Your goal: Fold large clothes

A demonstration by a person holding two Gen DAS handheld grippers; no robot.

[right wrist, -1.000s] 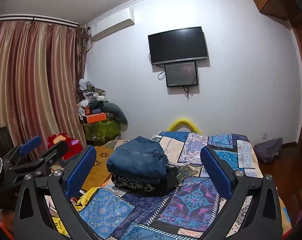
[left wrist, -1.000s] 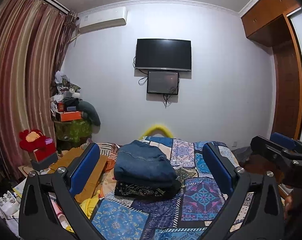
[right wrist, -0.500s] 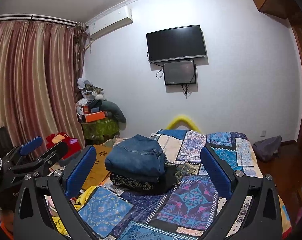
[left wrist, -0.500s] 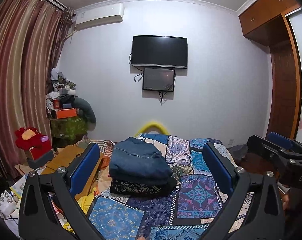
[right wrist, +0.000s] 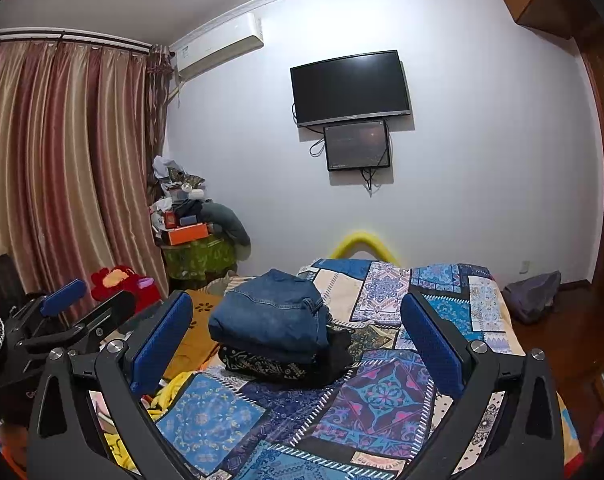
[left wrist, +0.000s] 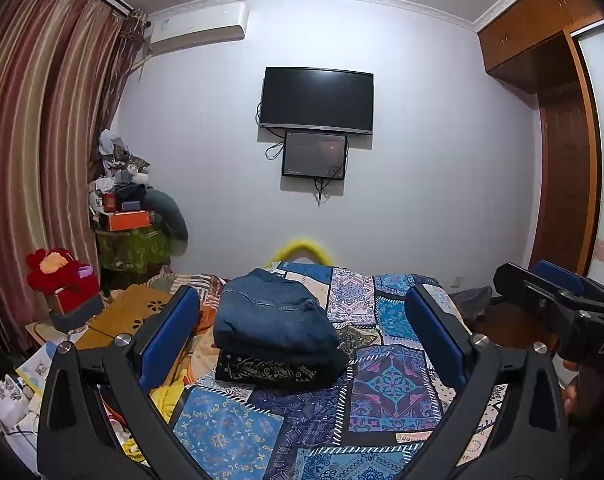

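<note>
Folded blue denim garment (left wrist: 275,316) tops a dark patterned folded cloth (left wrist: 279,368) on the patchwork-quilted bed (left wrist: 386,380), straight ahead of both claws. Left claw (left wrist: 302,336) and right claw (right wrist: 295,340) gape wide and empty, well short of the stack; the left looks slightly nearer.

A black television (left wrist: 317,100) hangs above a patchwork bedspread (left wrist: 386,376), striped curtains (left wrist: 33,168) left.

Both my grippers hang spread wide above the quilt (left wrist: 394,384), with nothing between the pads. Ahead of my left gripper (left wrist: 302,340), the folded stack (left wrist: 273,328) sits on the quilt and blocks the middle. To its right the quilt lies bare, giving room to pass. Left of the stack, yellow cloth (left wrist: 169,396) and a board (left wrist: 125,312) crowd the bed edge. My right gripper (right wrist: 297,344) faces the same stack (right wrist: 269,320); open quilt (right wrist: 382,400) lies right of it.
</note>
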